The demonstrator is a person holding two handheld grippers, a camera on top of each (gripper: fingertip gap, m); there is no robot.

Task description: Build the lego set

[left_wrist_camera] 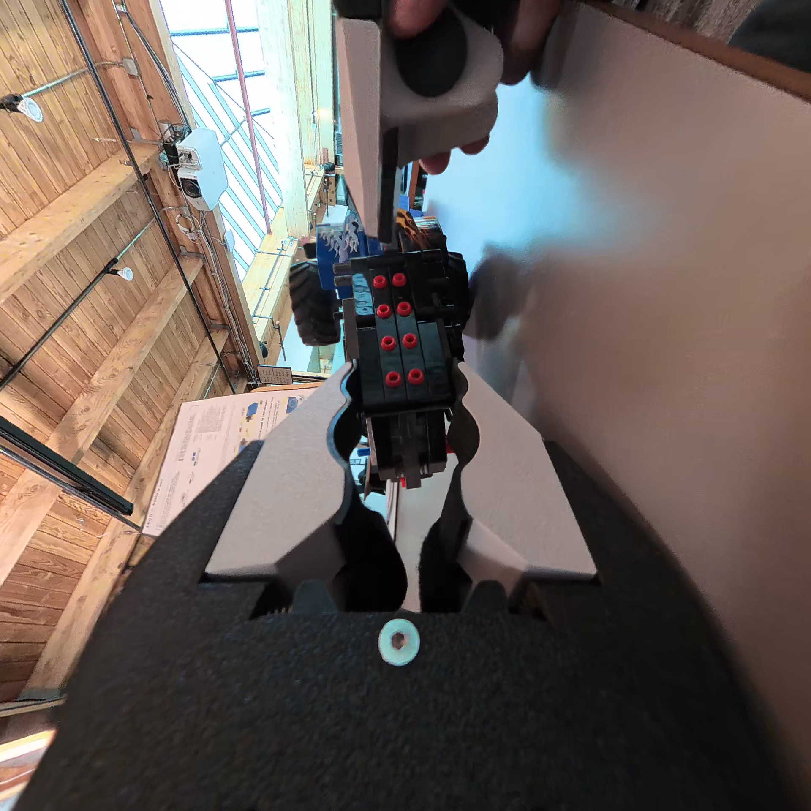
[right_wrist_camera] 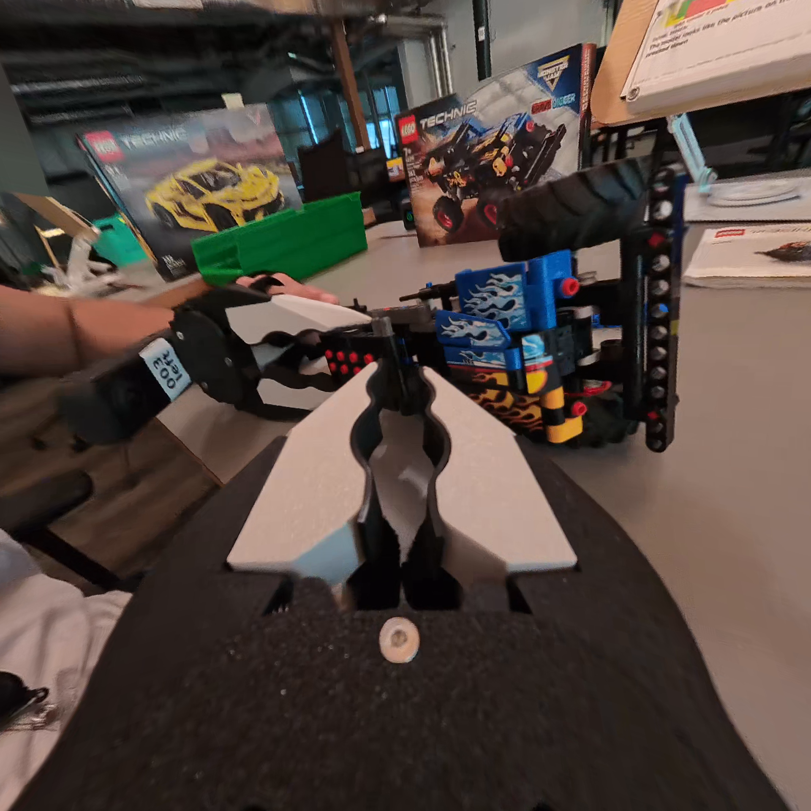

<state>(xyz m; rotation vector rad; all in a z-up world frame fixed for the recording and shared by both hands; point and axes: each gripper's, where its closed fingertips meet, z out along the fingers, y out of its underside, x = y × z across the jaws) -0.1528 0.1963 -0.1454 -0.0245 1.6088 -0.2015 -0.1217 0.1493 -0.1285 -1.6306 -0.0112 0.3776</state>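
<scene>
A toy brick monster truck (right_wrist_camera: 504,307) with blue flame panels lies on its side on the grey table (right_wrist_camera: 724,482), one black tyre (right_wrist_camera: 570,210) on top. My left gripper (left_wrist_camera: 406,386) is shut on the truck's black chassis end, which carries red pins (left_wrist_camera: 397,327). It also shows in the right wrist view (right_wrist_camera: 307,333), coming in from the left. My right gripper (right_wrist_camera: 399,373) is shut on a thin black axle (right_wrist_camera: 392,346) that stands against the chassis next to the red pins. In the left wrist view the right gripper (left_wrist_camera: 382,184) comes from above with the axle (left_wrist_camera: 388,202).
Two toy set boxes (right_wrist_camera: 188,184) (right_wrist_camera: 491,158) and a green bin (right_wrist_camera: 285,241) stand at the back of the table. An instruction booklet (right_wrist_camera: 755,259) lies at the right. A sheet on a cardboard stand (right_wrist_camera: 711,48) overhangs at top right. The table edge runs at the left (right_wrist_camera: 188,447). There is about 7 cm between the tips of the two grippers.
</scene>
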